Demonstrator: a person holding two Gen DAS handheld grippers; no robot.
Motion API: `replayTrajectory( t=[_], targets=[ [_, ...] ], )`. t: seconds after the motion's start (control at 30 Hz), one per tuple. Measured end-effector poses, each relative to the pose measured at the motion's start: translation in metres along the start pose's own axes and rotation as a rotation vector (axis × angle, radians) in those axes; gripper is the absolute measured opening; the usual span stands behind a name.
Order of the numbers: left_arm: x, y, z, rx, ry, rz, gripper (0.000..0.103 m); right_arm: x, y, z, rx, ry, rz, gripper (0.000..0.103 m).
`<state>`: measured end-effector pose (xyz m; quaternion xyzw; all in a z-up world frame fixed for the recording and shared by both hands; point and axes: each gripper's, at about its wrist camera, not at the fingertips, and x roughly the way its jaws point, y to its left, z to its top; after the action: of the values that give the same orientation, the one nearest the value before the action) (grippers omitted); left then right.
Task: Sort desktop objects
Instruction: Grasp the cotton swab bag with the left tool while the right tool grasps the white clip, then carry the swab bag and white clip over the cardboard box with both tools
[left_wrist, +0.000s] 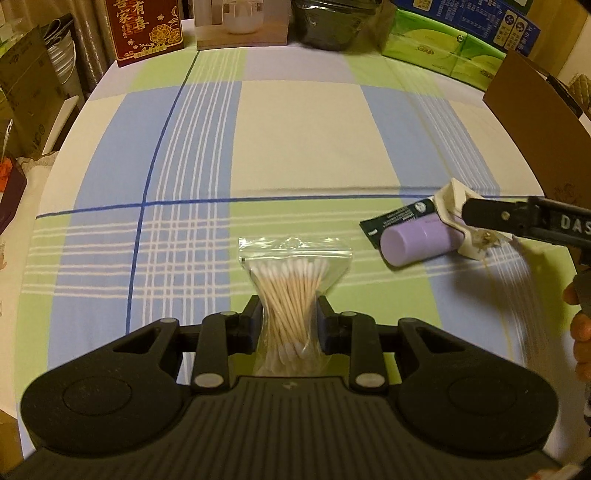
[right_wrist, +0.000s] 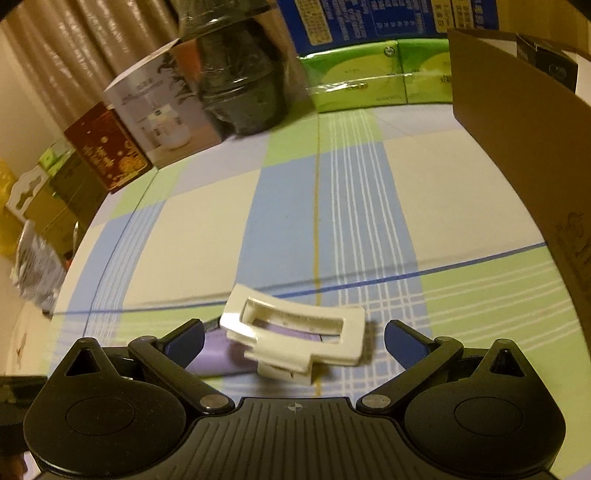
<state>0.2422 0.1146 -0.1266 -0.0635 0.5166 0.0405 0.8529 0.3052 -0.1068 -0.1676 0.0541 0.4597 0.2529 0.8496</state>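
A clear zip bag of cotton swabs (left_wrist: 291, 291) is pinched at its waist by my left gripper (left_wrist: 290, 314), which is shut on it above the checked tablecloth (left_wrist: 295, 140). To the right lie a purple cylinder (left_wrist: 413, 242) on a dark green packet (left_wrist: 391, 219), with a white hair clip (left_wrist: 452, 197) resting against them. In the right wrist view the clip (right_wrist: 295, 332) lies over the purple cylinder (right_wrist: 218, 356), between the spread fingers of my right gripper (right_wrist: 295, 343), which is open and not touching it. One right finger (left_wrist: 484, 216) shows in the left wrist view.
A brown cardboard box (left_wrist: 535, 129) (right_wrist: 517, 155) stands at the right edge. Along the back stand a red box (left_wrist: 147, 29), a white box (left_wrist: 242, 26), a black container (left_wrist: 332, 26) and green tissue packs (left_wrist: 443, 48). A person's fingers (left_wrist: 580, 326) show at far right.
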Motion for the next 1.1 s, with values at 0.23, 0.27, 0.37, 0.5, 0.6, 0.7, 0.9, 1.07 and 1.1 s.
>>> replayTrajectory(
  t=[0.23, 0.27, 0.37, 0.5, 0.6, 0.7, 0.9, 1.07, 1.1],
  targets=[
    [0.007, -0.002, 0.006, 0.017, -0.003, 0.008, 0.027, 0.011, 0.009, 0.005, -0.012, -0.006, -0.049, 0.086],
    [0.008, -0.002, 0.007, 0.02, -0.004, 0.009, 0.027, 0.012, 0.01, 0.005, -0.022, -0.007, -0.05, 0.086],
    [0.01, -0.004, 0.009, 0.031, -0.006, 0.014, 0.028, 0.011, 0.01, 0.003, -0.056, -0.008, -0.056, 0.086],
    [0.01, -0.006, 0.01, 0.037, -0.005, 0.015, 0.026, 0.003, 0.007, 0.001, -0.082, -0.011, -0.053, 0.085],
    [0.008, -0.006, 0.009, 0.027, -0.003, 0.006, 0.024, -0.007, 0.002, 0.0, -0.098, -0.019, -0.038, 0.085],
    [0.003, -0.006, 0.007, 0.018, -0.001, -0.002, 0.023, -0.019, 0.0, -0.002, -0.117, -0.02, -0.021, 0.085],
    [-0.017, -0.011, -0.001, 0.013, -0.017, -0.007, 0.022, -0.044, -0.008, -0.007, -0.131, -0.017, 0.01, 0.085],
    [-0.041, -0.019, -0.006, 0.016, -0.049, -0.012, 0.022, -0.066, -0.012, -0.012, -0.151, -0.024, 0.041, 0.085],
    [-0.045, -0.021, -0.007, 0.019, -0.055, -0.015, 0.022, -0.07, -0.013, -0.013, -0.152, -0.027, 0.047, 0.085]
  ],
)
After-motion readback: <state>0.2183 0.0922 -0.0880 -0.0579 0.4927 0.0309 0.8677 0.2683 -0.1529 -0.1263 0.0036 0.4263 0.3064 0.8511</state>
